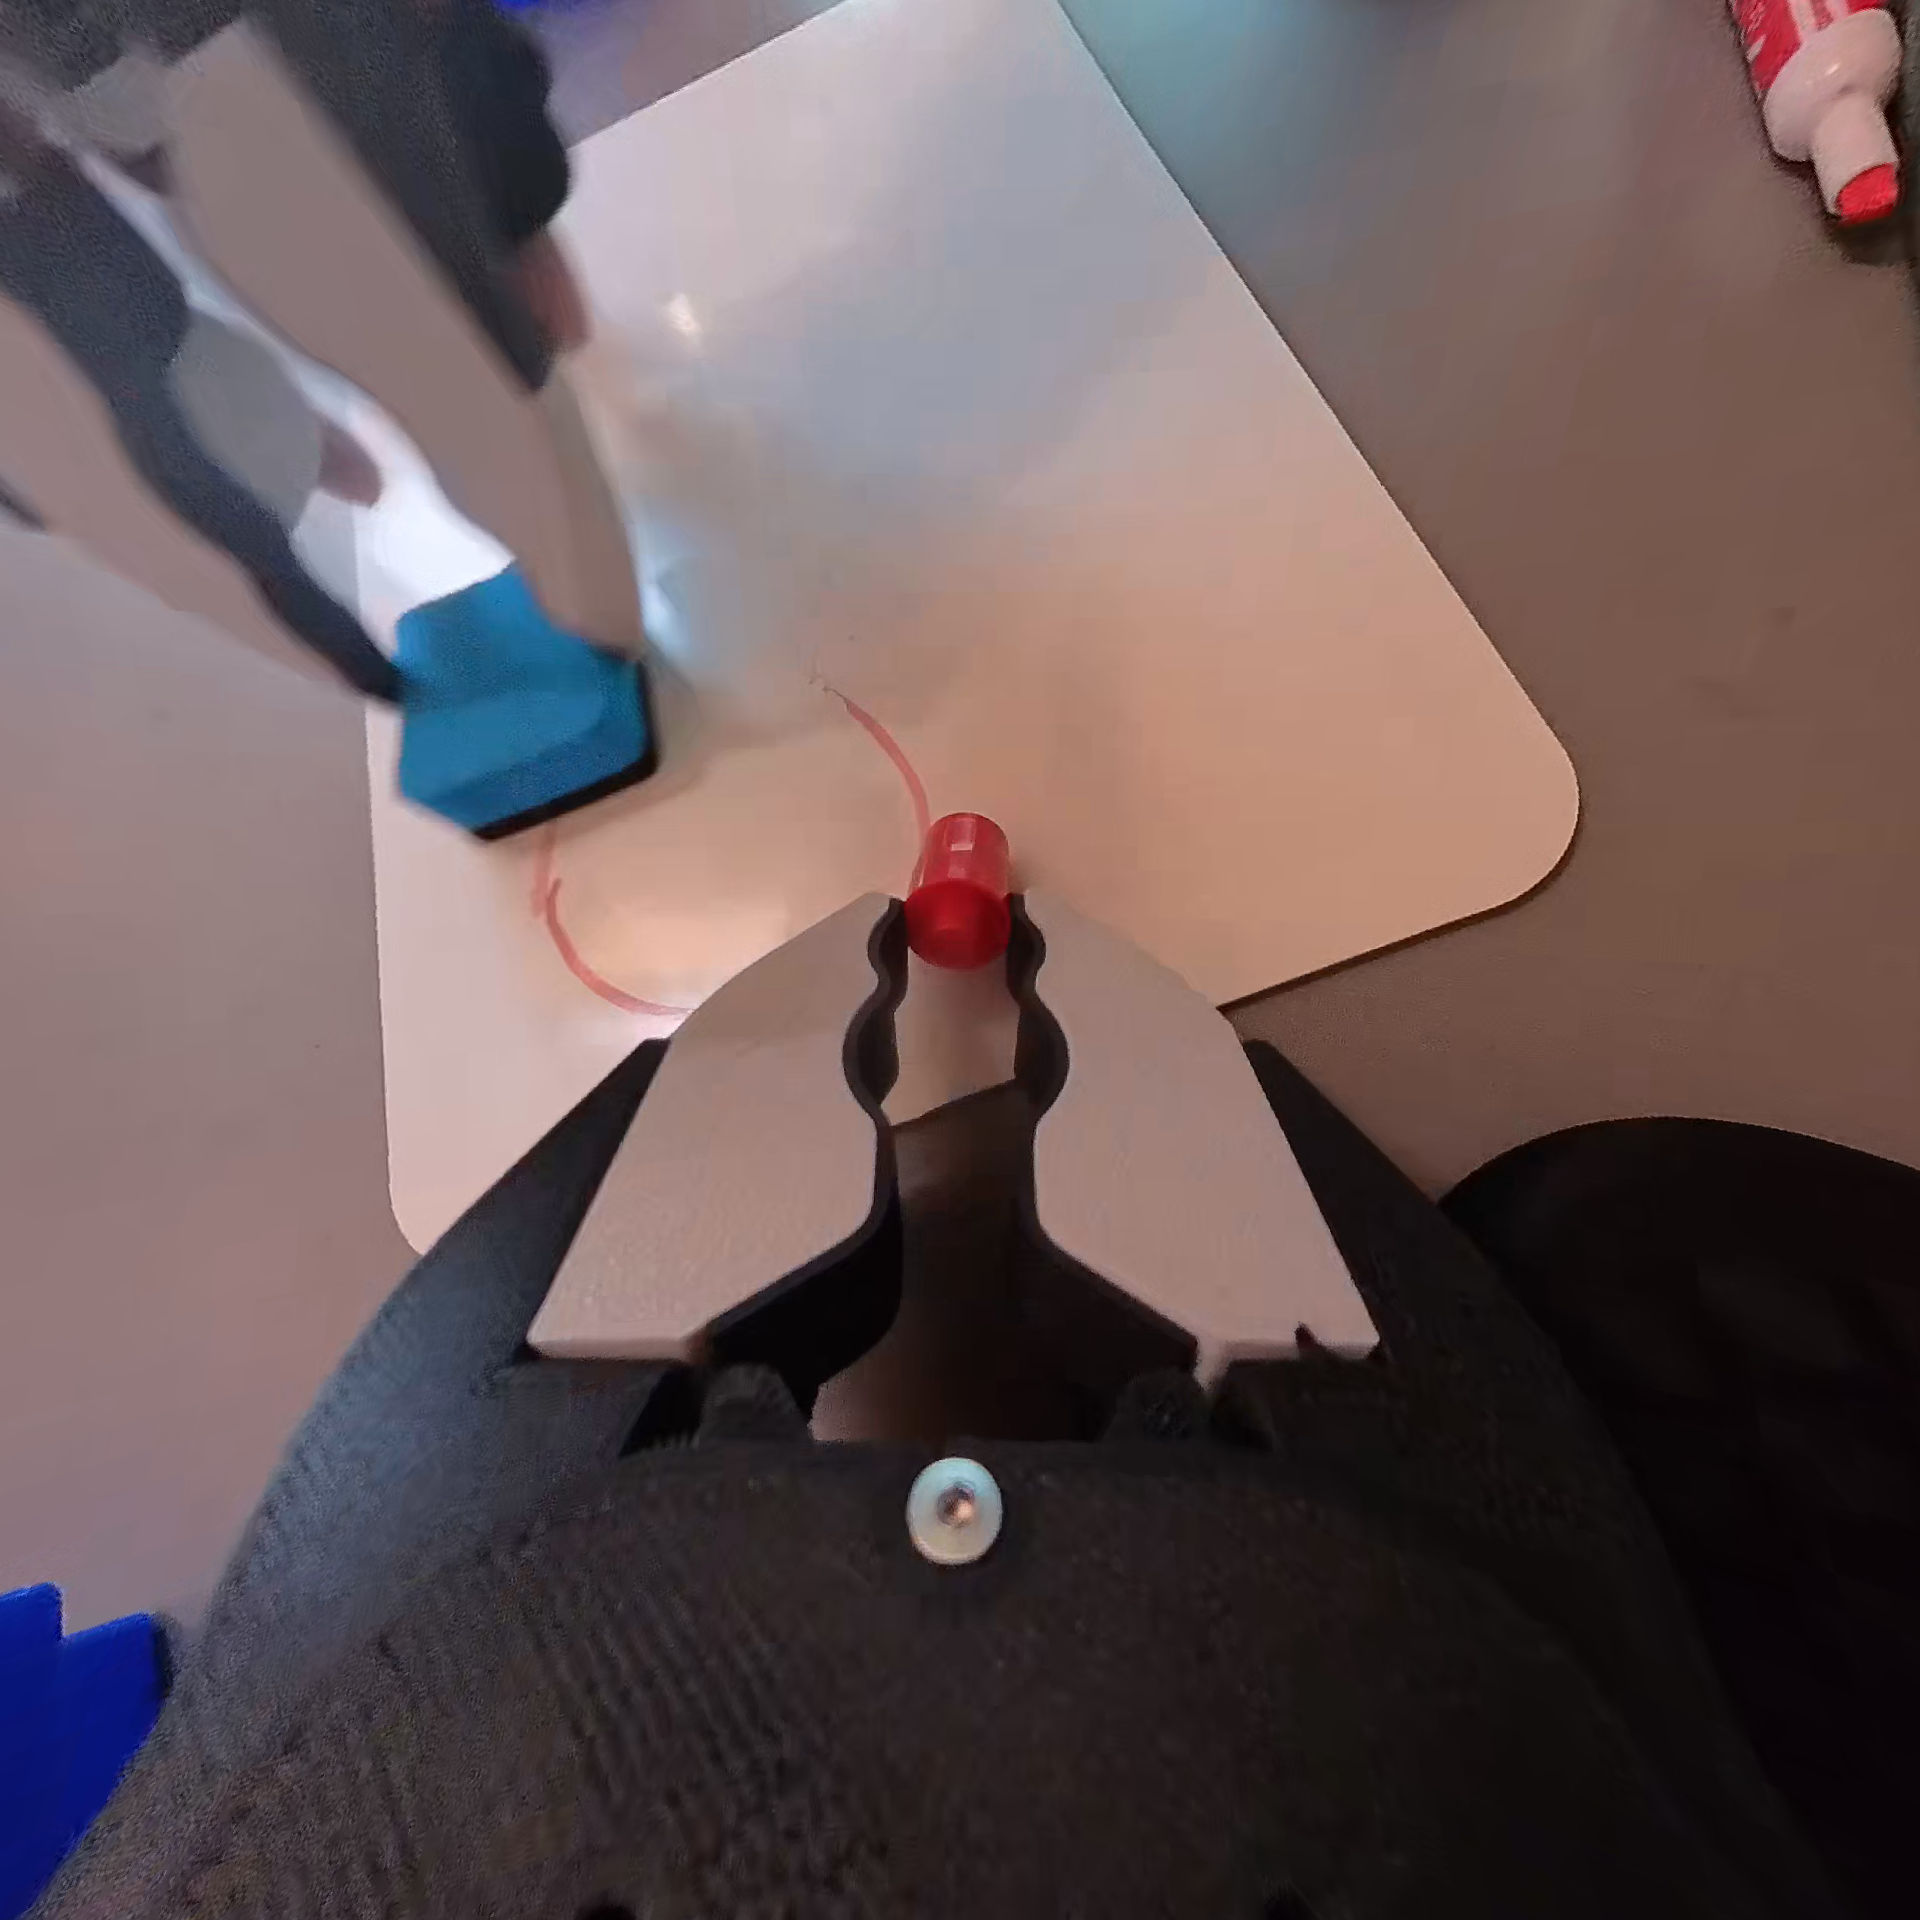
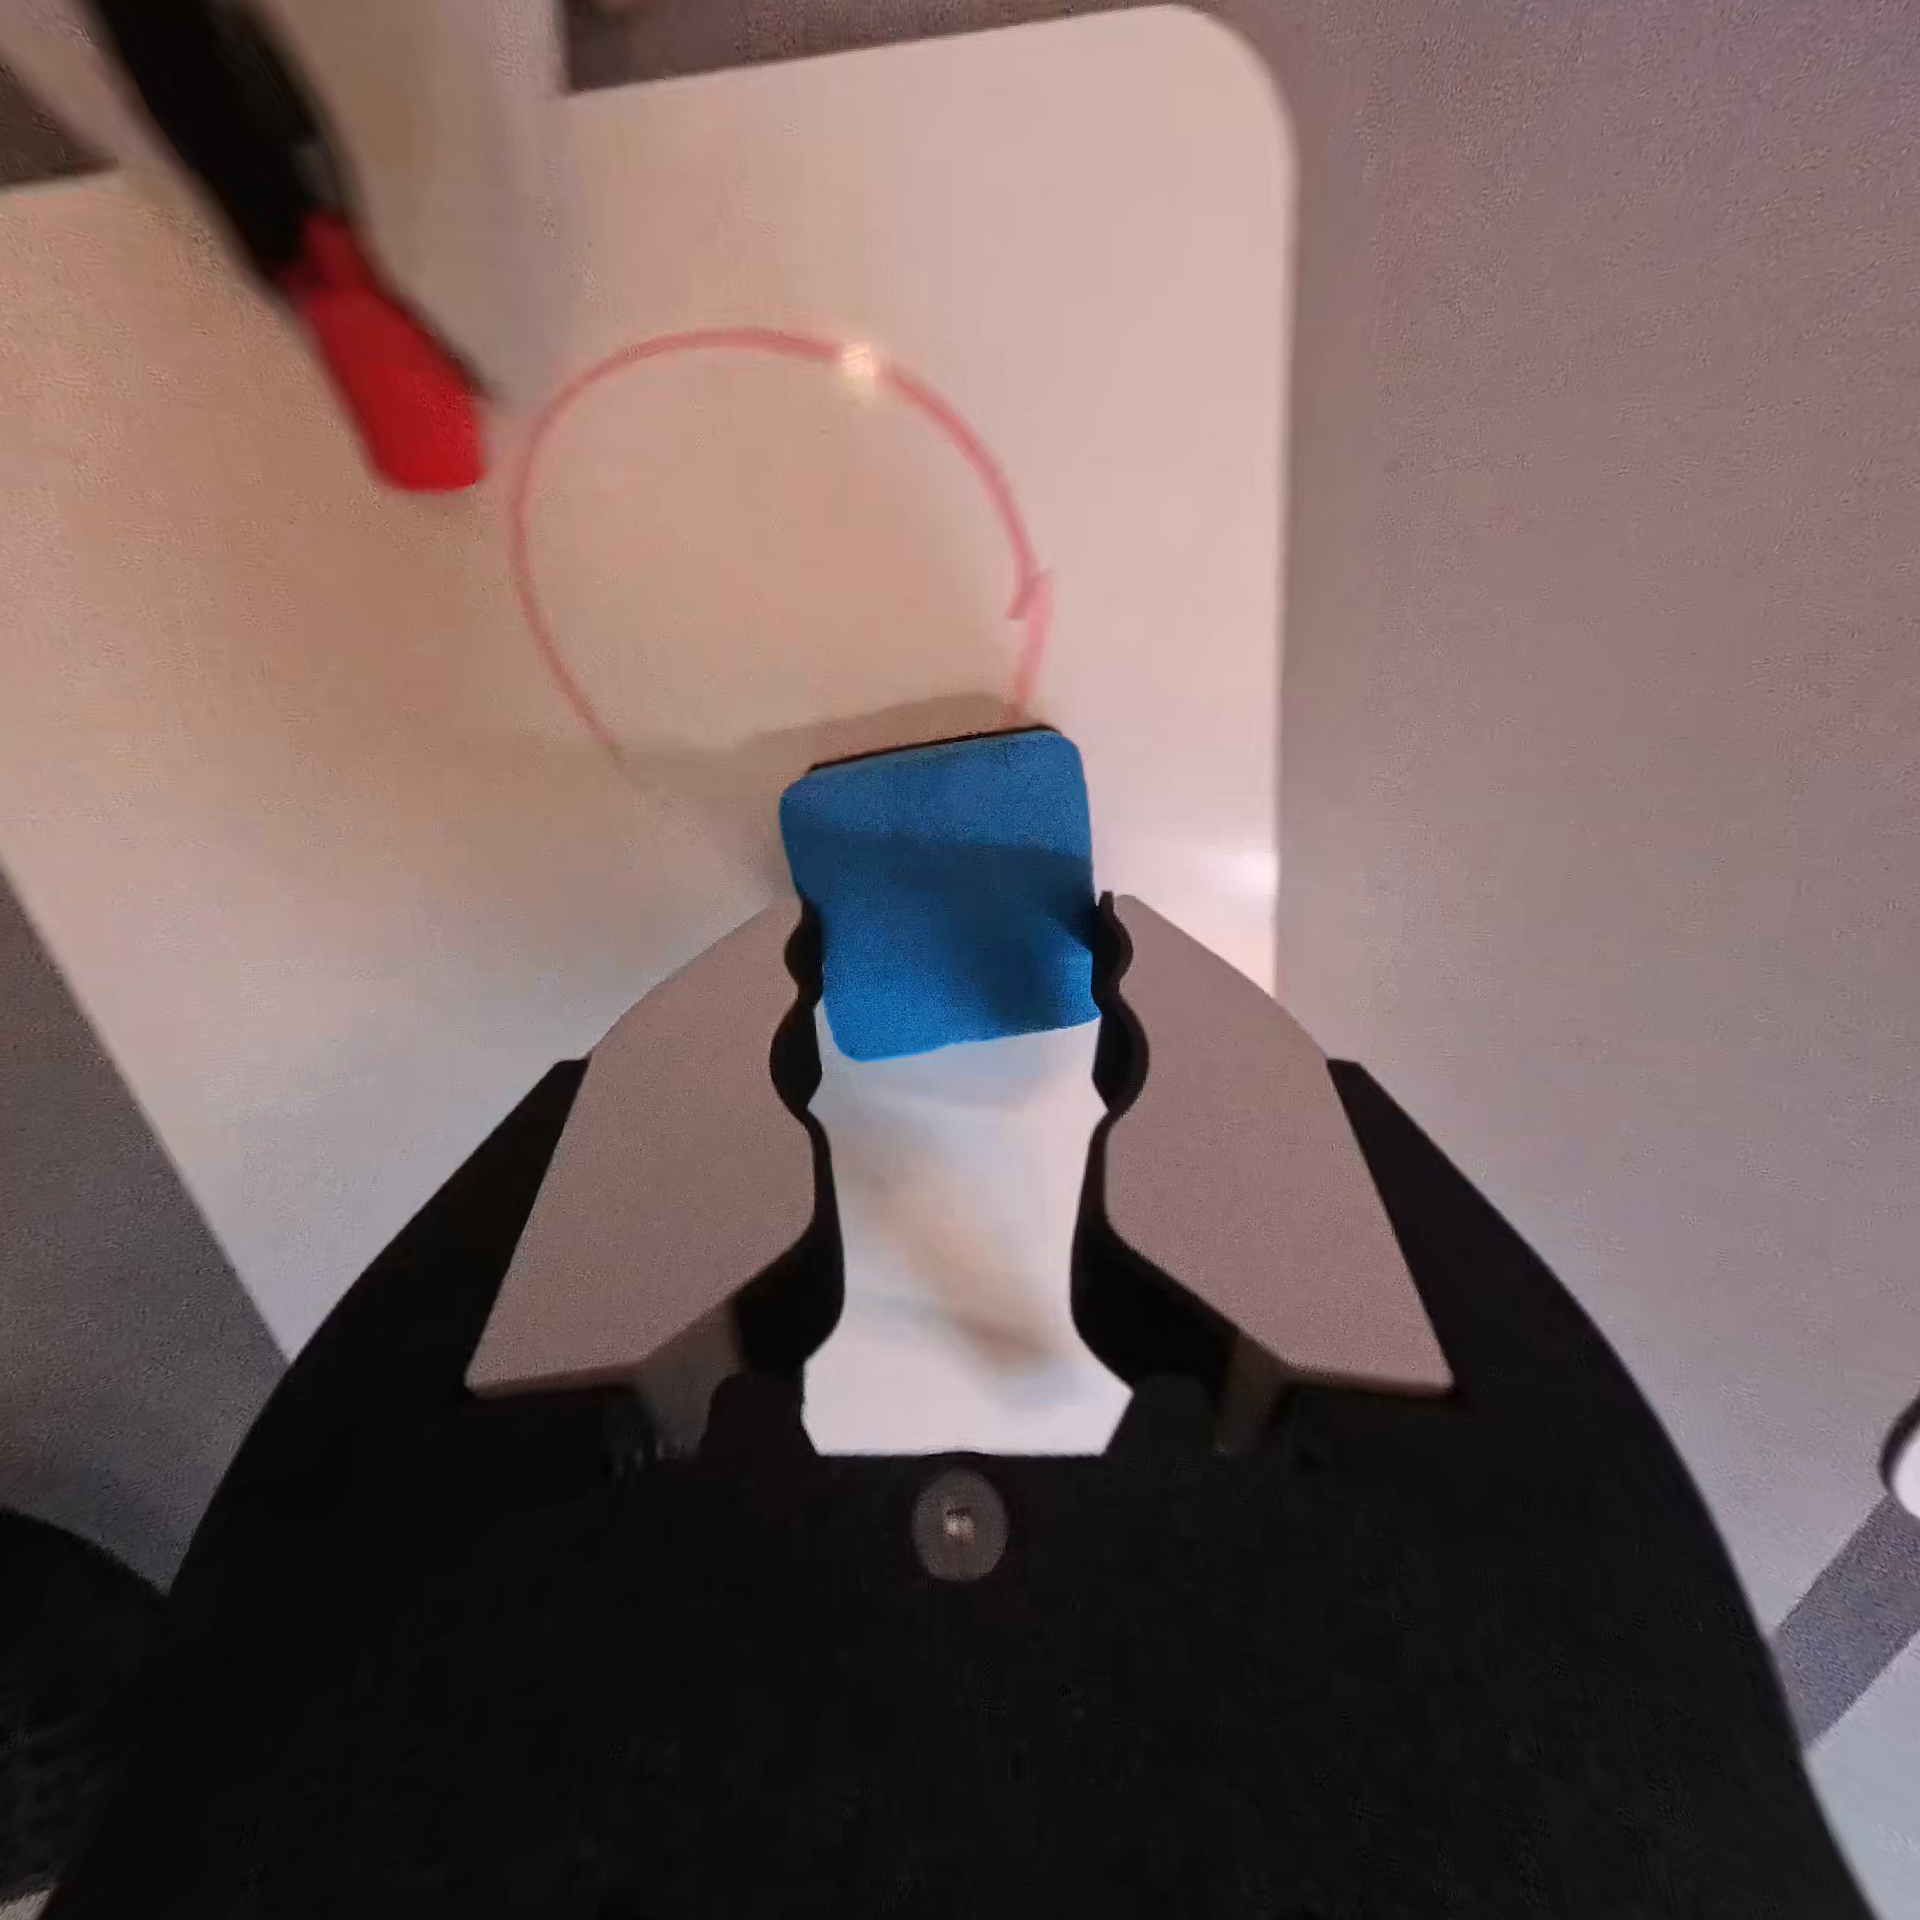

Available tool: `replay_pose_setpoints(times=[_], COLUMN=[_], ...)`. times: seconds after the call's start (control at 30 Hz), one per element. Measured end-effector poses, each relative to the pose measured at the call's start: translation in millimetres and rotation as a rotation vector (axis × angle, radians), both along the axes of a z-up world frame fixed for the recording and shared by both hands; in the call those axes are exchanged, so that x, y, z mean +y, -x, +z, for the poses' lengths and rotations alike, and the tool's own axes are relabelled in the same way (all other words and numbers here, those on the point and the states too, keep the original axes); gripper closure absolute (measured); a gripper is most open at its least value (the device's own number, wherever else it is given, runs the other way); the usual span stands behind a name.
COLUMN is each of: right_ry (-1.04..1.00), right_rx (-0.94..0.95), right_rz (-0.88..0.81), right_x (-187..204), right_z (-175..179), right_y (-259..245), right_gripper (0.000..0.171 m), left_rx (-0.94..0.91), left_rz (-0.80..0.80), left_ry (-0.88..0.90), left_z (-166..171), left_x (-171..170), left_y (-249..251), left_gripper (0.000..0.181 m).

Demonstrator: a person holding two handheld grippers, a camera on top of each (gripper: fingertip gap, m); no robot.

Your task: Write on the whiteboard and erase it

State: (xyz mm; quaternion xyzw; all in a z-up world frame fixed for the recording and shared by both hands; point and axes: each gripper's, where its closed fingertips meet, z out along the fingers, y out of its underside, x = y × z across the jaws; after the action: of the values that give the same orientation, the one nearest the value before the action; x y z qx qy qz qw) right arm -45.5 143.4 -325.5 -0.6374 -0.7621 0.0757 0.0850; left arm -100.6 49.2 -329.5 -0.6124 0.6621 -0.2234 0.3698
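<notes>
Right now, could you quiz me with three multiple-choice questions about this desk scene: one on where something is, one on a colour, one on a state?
1. Where is the blue eraser?
A. On the whiteboard, at the drawn ring's edge
B. Off the board, on the grey table
C. Stacked on the marker

2. What colour is the drawn ring?
A. Green
B. Black
C. Pale red

3. What is the left gripper doing?
A. Open and empty
B. Shut on the red cap
C. Holding the eraser

Answers:
1 A: the right gripper presses the eraser to the board where the ring's line ends.
2 C: the line reads pale red in both views.
3 B: the cap sits pinched between its fingertips; the marker lies uncapped on the table.
</notes>
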Motion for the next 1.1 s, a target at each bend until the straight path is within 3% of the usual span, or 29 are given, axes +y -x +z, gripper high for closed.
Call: replay_pose_setpoints(times=[0.07,0.2,0.3,0.4,0.5,0.57,0.63,0.73,0.8,0.9,1.03,1.1], right_ry=[-0.005,0.002,-0.003,-0.029,-0.001,0.023,0.029,0.013,-0.002,0.013,-0.005,-0.011], right_rx=[0.02,-0.043,-0.1,-0.059,-0.018,-0.077,-0.129,-0.069,-0.052,-0.133,-0.194,-0.122], right_rz=[-0.037,0.151,0.018,-0.043,0.077,0.157,0.117,-0.029,0.063,0.221,0.018,0.046], right_x=[6,-39,-4,17,-25,-45,-30,7,-13,-50,6,-5], right_z=[0,0,0,0,0,0,0,-1,-1,-1,-1,-1], right_y=[19,10,-6,19,45,28,11,35,54,33,24,51], right_gripper=[0.12,0.12,0.12,0.12,0.12,0.12,0.12,0.121,0.121,0.12,0.121,0.121], left_rx=[0.001,0.005,0.006,0.007,0.007,0.008,0.008,0.006,0.006,0.006,0.007,0.007], left_rz=[0.001,0.006,0.018,0.02,0.02,0.021,0.022,0.024,0.027,0.029,0.03,0.028], left_ry=[-0.009,-0.036,-0.018,-0.014,-0.025,-0.032,-0.022,-0.02,-0.024,-0.027,-0.025,-0.028], left_z=[0,0,0,0,0,0,0,0,0,0,0,0], left_x=[0,0,1,1,1,1,1,1,2,2,2,2], left_y=[0,4,10,11,11,12,12,12,13,13,13,13], left_gripper=[0.162,0.162,0.162,0.162,0.162,0.162,0.162,0.162,0.162,0.162,0.162,0.162])
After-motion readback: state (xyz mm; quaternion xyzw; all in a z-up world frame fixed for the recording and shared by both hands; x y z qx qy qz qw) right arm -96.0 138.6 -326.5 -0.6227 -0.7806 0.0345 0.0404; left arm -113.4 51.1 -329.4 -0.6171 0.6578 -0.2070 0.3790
